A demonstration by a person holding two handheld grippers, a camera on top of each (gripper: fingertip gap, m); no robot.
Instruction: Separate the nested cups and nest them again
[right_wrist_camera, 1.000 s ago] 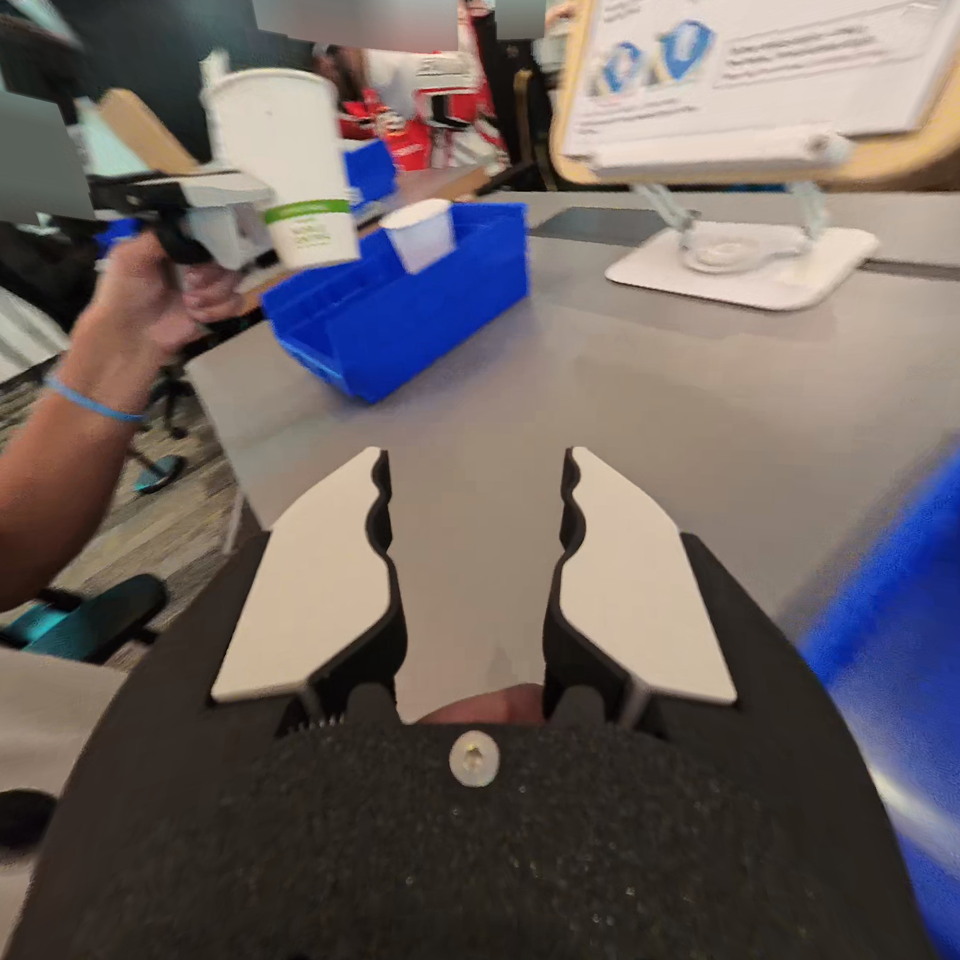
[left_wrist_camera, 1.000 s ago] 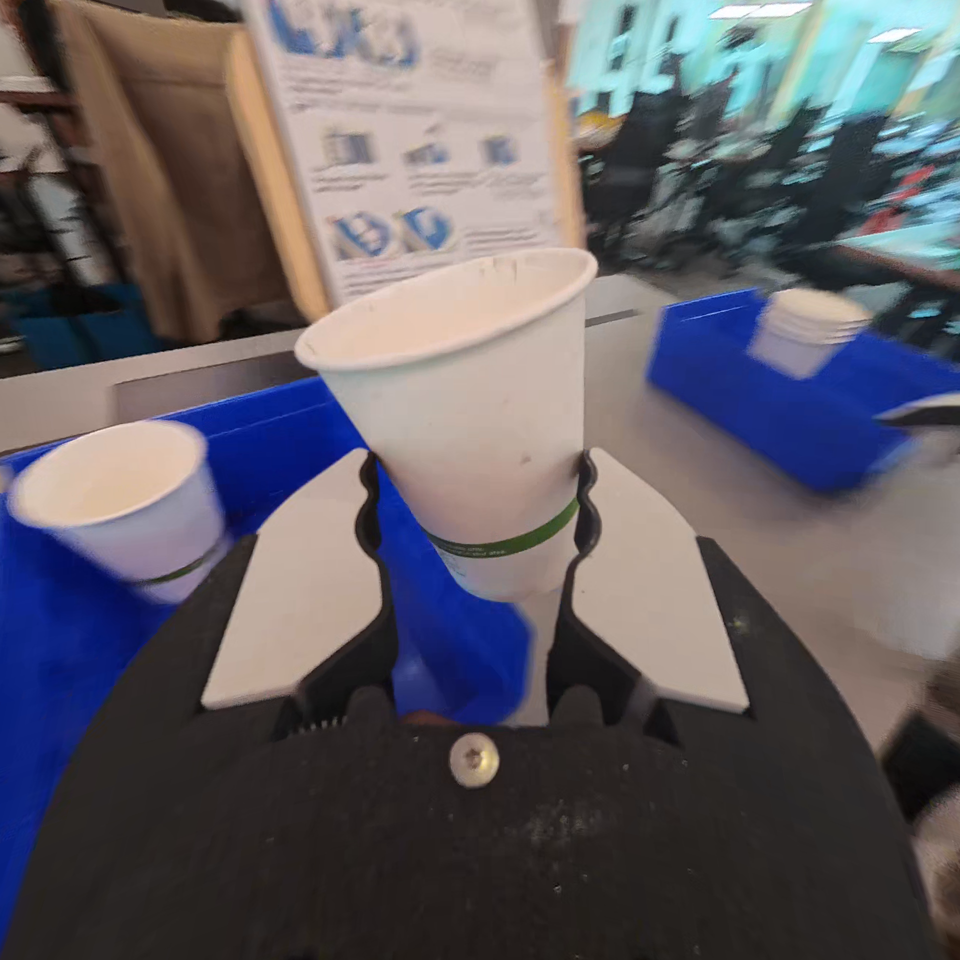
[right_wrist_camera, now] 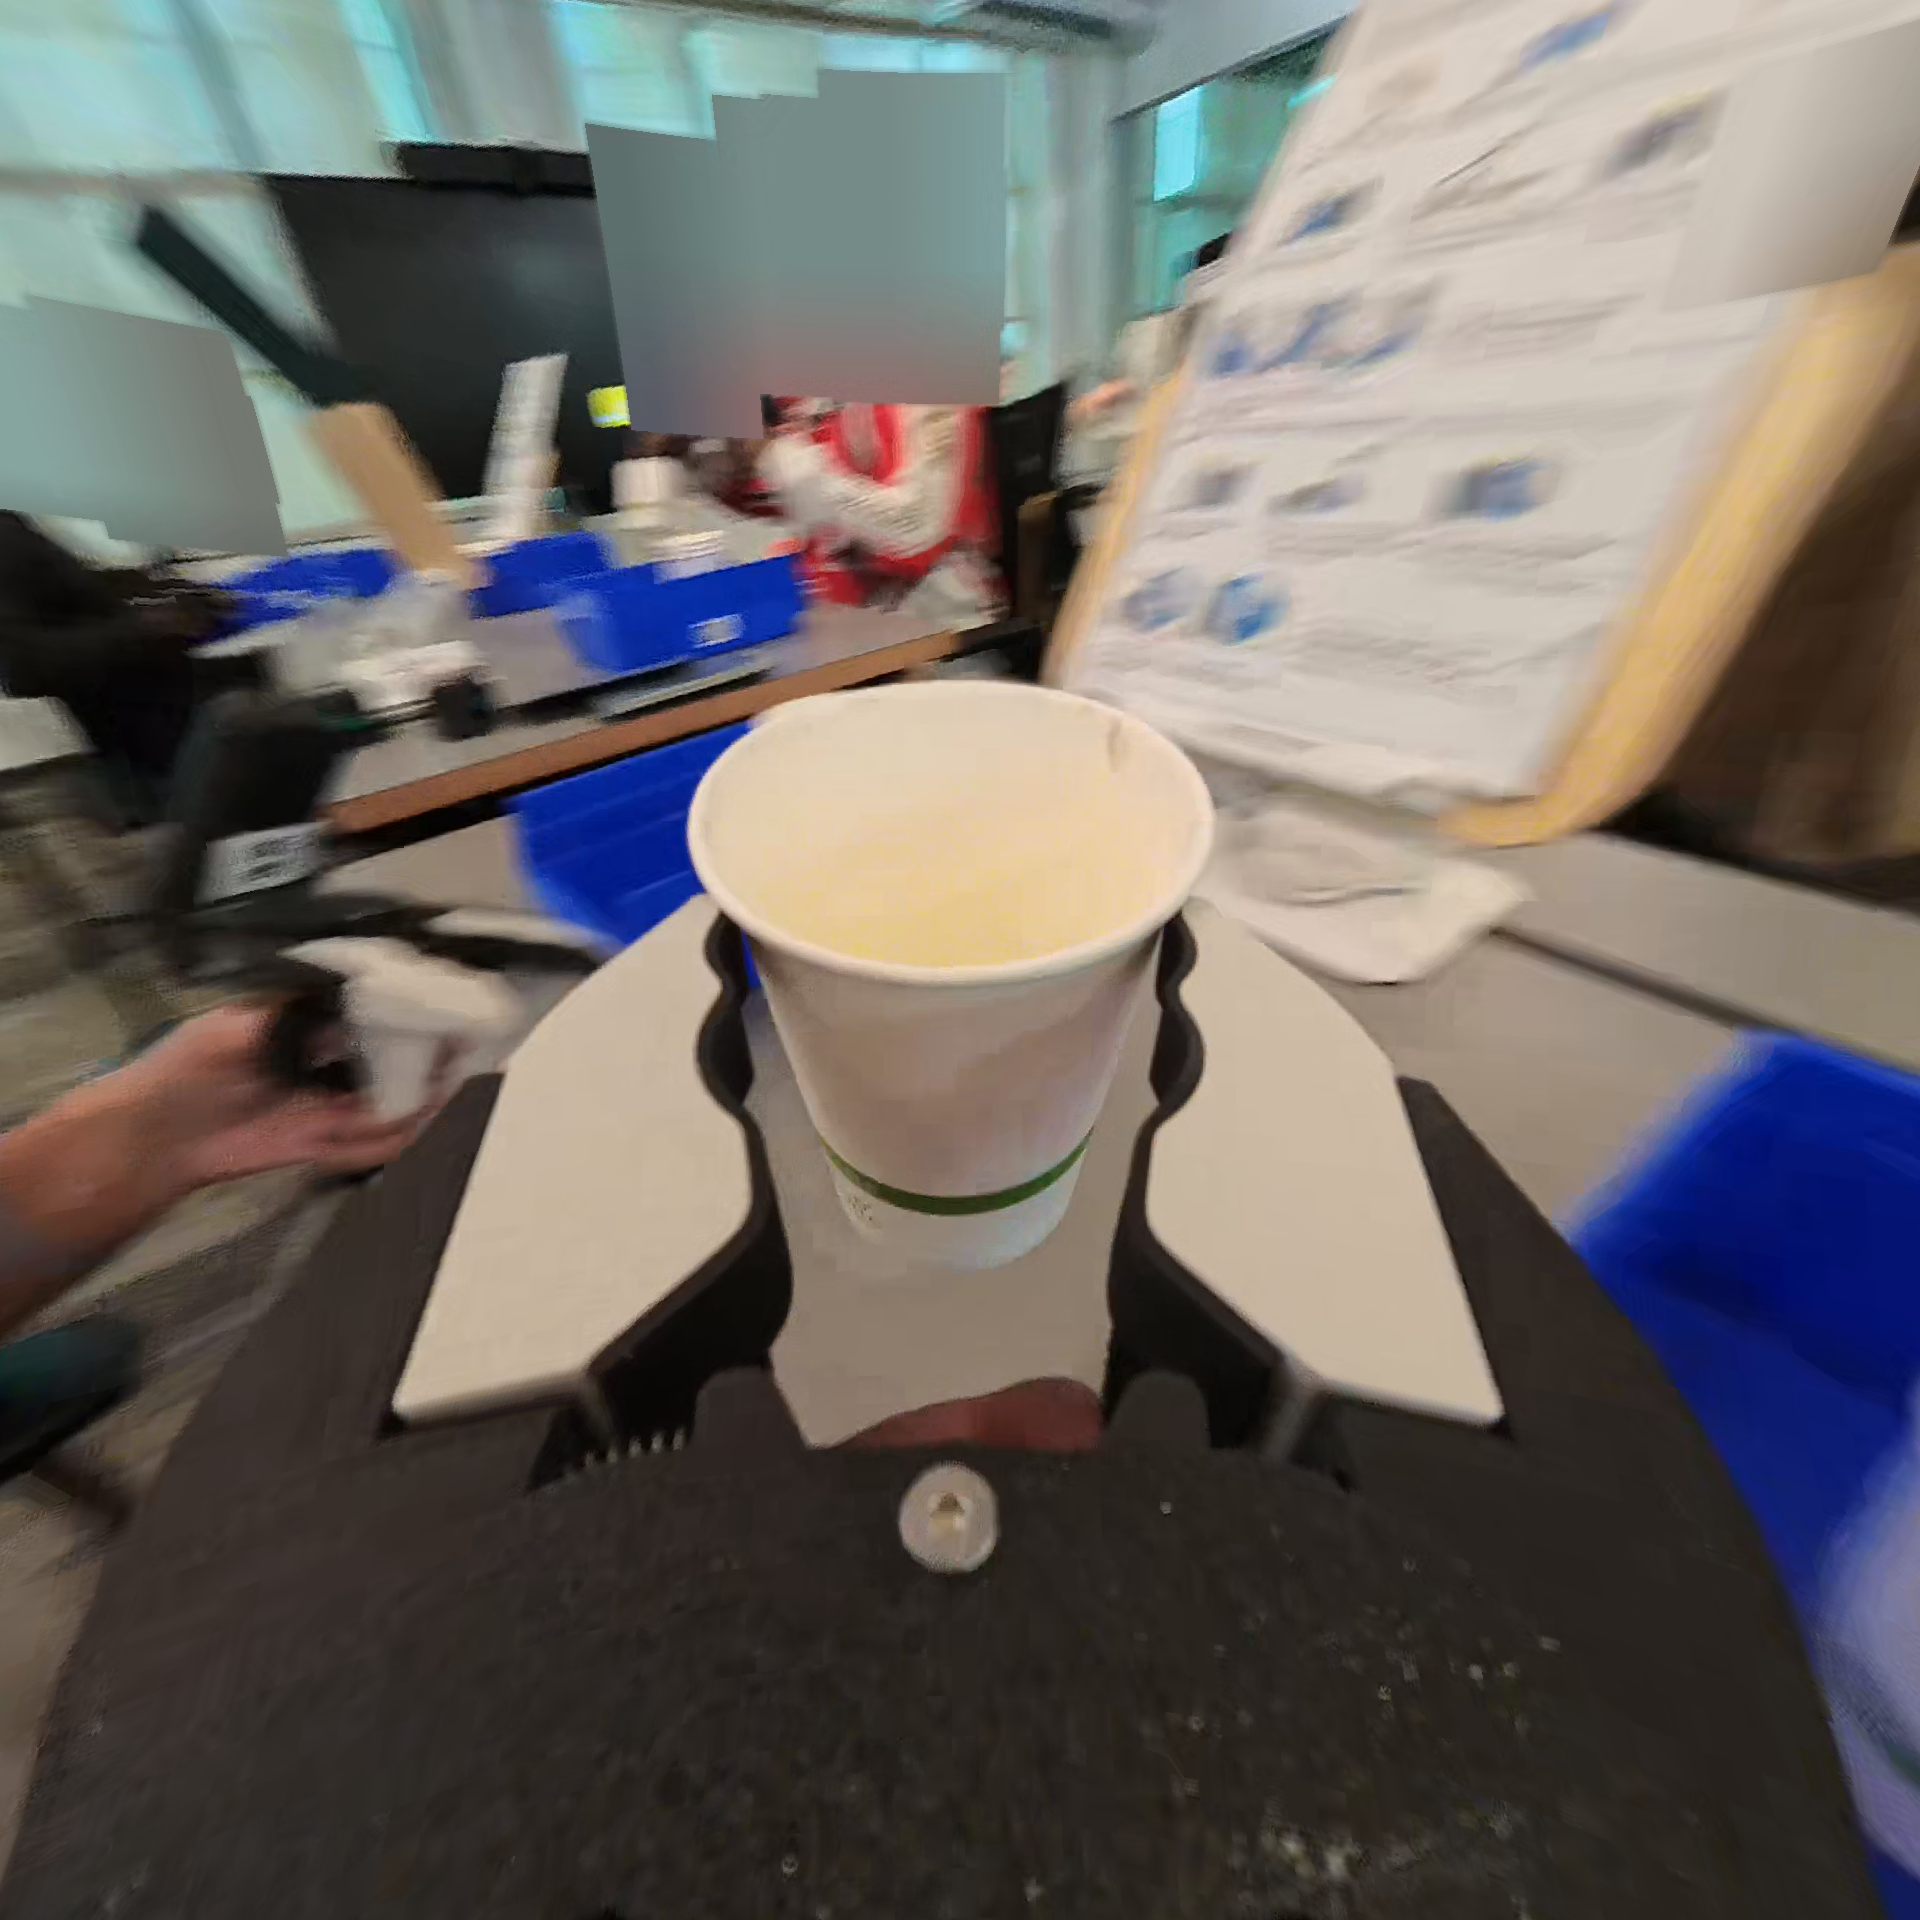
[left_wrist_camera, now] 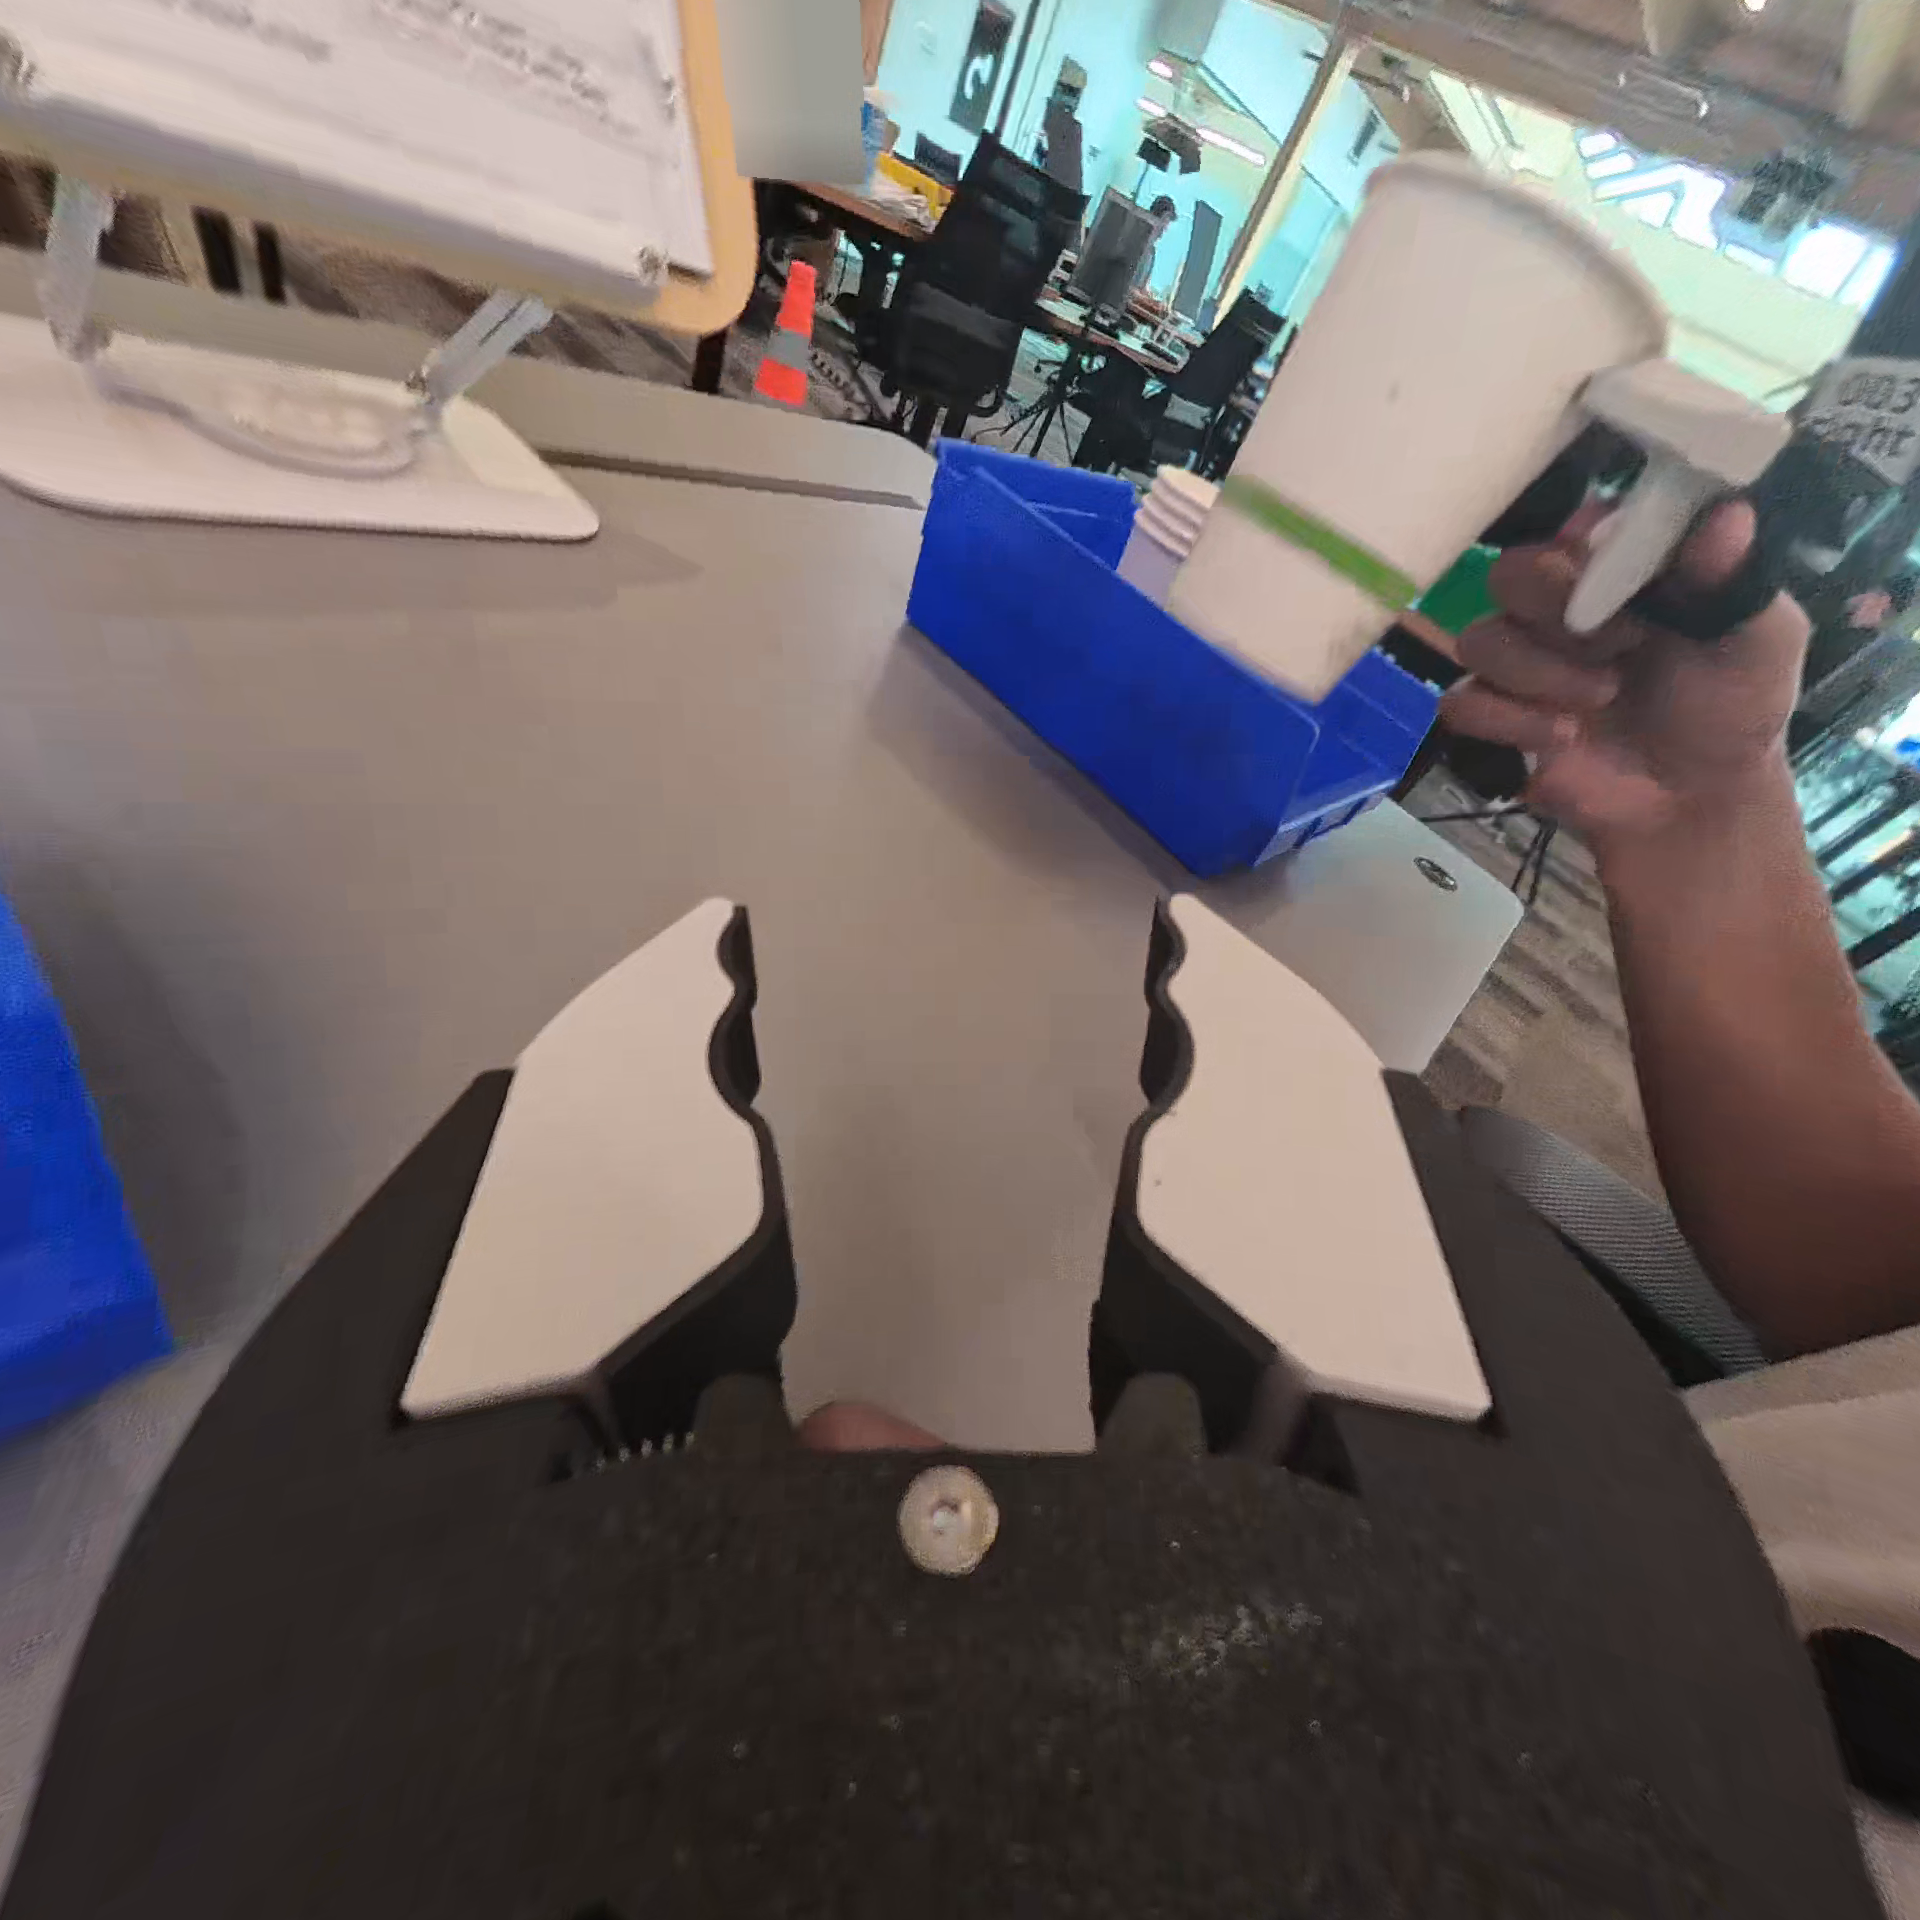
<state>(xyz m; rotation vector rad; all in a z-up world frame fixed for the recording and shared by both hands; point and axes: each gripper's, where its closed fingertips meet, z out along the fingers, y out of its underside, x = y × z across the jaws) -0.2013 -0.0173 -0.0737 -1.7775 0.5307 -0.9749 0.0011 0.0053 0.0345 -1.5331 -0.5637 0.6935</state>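
The right claw (right_wrist_camera: pixel 951 940) is clamped on one white cup (right_wrist_camera: pixel 945 966), lifted clear above the bench (left_wrist_camera: pixel 520 727); the left claw (left_wrist_camera: pixel 945 925) gapes empty. Separation looks underway, with nesting into the far blue bin's (left_wrist_camera: pixel 1122 686) stack (left_wrist_camera: pixel 1169 525) probably still ahead

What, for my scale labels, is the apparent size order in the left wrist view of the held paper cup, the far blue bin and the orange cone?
1. far blue bin and held paper cup: about alike; the cup is nearer, so unranked.
2. orange cone: smallest, though farthest off.
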